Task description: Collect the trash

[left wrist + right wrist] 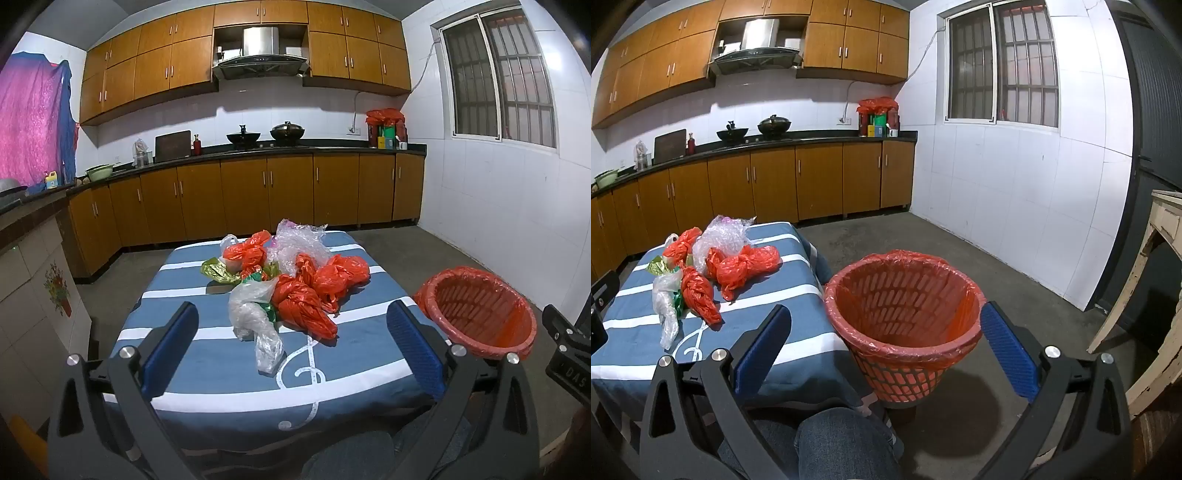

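Trash is a heap of crumpled plastic bags (291,280) lying on the middle to far part of the table (207,369). Several orange bags, one clear bubble wrap wad (295,243) at the far side, a green-gold wrapper (218,271) on the left edge of the heap. A whitish clear bag (255,317) stretches toward the near edge, long axis running near to far, its thin tail pointing near. Beside it a twisted orange bag (304,308) lies slanted, its narrow end pointing near and right. Table wears a blue cloth with white stripes and a white music-note print. Off the table's right side stands a basket (905,325), orange mesh lined with an orange bag, upright, mouth open, nothing visible inside. Concrete floor; white tiled walls; wooden cabinets above and below a dark counter at the far wall, with two pots, a range hood over them, barred window on the right. Left gripper (291,347) hovers over the near table edge, tilted slightly down toward the heap, jaws spread wide, nothing between them. Right gripper (886,350) faces the basket, likewise tilted down, jaws released wide, holding nothing. A denim-clad knee (846,443) shows below it.
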Demonstrator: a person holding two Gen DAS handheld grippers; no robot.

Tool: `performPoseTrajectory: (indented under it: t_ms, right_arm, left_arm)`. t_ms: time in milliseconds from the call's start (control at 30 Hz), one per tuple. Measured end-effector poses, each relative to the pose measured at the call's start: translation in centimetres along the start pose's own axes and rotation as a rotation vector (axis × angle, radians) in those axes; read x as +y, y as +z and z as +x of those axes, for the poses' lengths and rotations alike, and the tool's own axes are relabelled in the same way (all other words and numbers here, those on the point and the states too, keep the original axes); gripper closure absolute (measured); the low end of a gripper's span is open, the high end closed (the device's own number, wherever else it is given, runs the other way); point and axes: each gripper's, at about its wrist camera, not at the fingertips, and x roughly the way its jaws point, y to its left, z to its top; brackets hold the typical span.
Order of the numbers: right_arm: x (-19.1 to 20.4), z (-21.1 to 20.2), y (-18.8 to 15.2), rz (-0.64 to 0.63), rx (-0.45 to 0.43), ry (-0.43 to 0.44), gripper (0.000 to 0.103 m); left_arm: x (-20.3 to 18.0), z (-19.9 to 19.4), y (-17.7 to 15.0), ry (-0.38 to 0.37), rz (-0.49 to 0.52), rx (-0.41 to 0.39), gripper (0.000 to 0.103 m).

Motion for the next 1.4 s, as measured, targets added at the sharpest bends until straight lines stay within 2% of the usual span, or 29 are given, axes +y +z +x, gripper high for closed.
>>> performPoseTrajectory:
  t_ms: [1400]
  right_arm:
    - [0.12,0.14,0.12,-0.002,-0.002,0.0,0.002]
  left_arm:
    - [-0.08,-0.23,-0.08,-0.001,-0.003,0.012,0.004]
